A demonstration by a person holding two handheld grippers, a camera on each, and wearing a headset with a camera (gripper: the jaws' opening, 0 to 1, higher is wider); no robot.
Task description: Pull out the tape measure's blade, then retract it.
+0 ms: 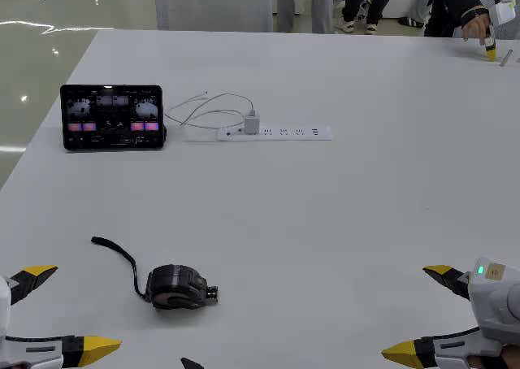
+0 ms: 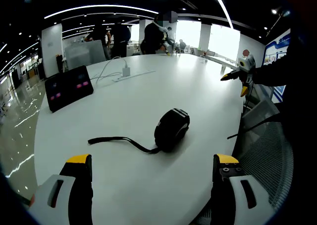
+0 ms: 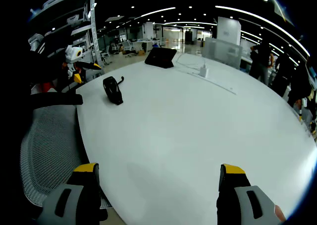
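Bright, even overhead light. In the head view the white table point(image 1: 341, 223) is almost shadowless, with only a faint, short shadow under the tape measure point(image 1: 179, 286). Glare streaks mark the glossy floor point(image 1: 49, 60) at far left. In both gripper views fisheye distortion bends the ceiling strip lights point(image 2: 99, 8) and bows the table edge. The far windows point(image 2: 220, 39) are blown out white. Detail softens toward the edges.
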